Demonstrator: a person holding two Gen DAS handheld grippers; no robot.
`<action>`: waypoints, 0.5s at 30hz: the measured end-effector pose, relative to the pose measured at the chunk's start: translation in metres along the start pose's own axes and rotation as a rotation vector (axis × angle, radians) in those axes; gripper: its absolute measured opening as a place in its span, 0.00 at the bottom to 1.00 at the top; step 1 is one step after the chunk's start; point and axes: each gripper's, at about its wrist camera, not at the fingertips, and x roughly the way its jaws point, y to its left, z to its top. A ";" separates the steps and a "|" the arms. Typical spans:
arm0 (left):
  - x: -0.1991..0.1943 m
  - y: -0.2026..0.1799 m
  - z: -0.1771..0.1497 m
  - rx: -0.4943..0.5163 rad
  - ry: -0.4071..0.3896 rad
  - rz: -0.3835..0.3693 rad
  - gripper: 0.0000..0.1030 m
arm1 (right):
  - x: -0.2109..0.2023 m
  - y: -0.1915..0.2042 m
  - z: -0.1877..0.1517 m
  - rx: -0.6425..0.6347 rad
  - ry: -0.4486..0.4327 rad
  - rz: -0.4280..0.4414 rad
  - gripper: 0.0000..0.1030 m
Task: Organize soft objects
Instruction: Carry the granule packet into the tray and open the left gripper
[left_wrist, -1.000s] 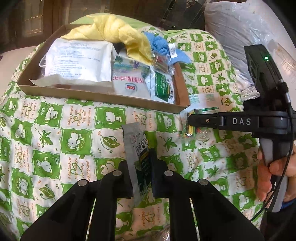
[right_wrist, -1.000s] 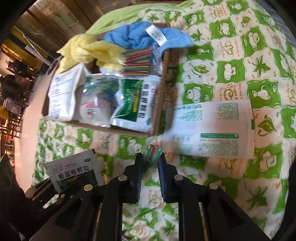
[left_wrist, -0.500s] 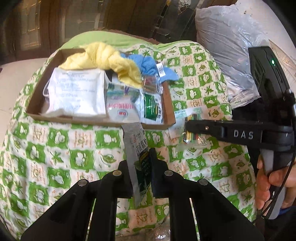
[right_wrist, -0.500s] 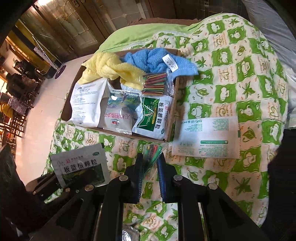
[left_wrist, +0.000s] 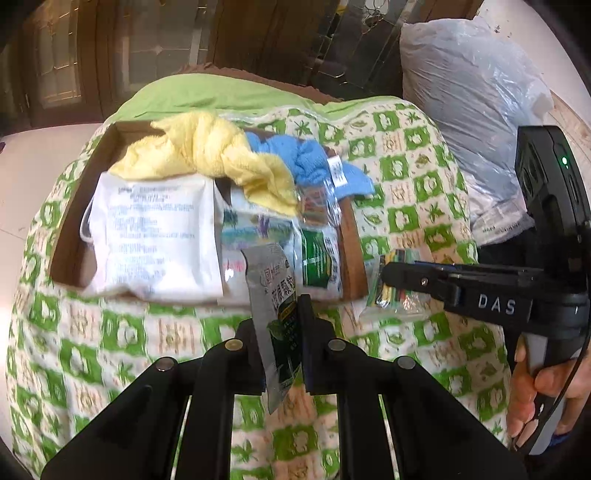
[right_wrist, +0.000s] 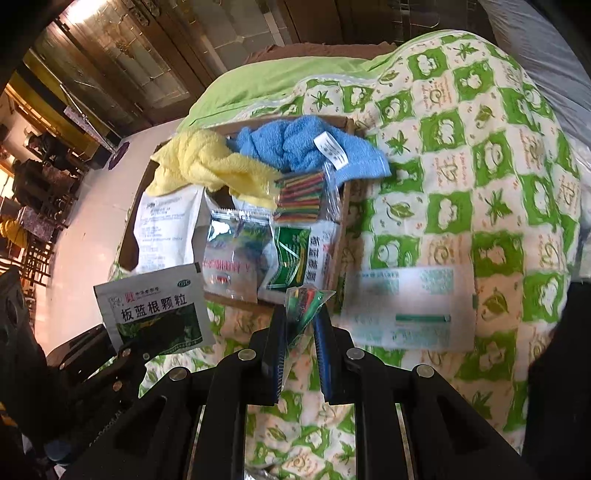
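Nearest, the left gripper (left_wrist: 282, 325) is clenched on a grey-green granule sachet (left_wrist: 277, 295), held clear of the quilt (left_wrist: 110, 332). Just to its right, the right gripper (right_wrist: 299, 325) pinches a clear packet of coloured sticks (right_wrist: 304, 301), also off the surface. One flat white pouch (right_wrist: 406, 306) lies on the quilt near the box's right wall, not yet put away. Farther off, the cardboard box (left_wrist: 74, 236) already holds a large white pouch (left_wrist: 159, 236), several sachets, another stick packet, a yellow towel (left_wrist: 207, 155) and a blue towel (right_wrist: 303, 144). By my reading the sorting is mostly done: two items in hand and one pouch remain.
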 end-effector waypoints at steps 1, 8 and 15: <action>0.003 0.002 0.004 -0.003 -0.002 -0.003 0.10 | 0.002 0.000 0.003 -0.001 -0.002 0.001 0.14; 0.024 0.012 0.029 -0.019 -0.015 -0.013 0.10 | 0.025 0.009 0.026 -0.019 -0.004 0.010 0.14; 0.044 0.026 0.043 -0.019 -0.012 -0.026 0.10 | 0.053 0.023 0.046 -0.039 0.005 0.032 0.14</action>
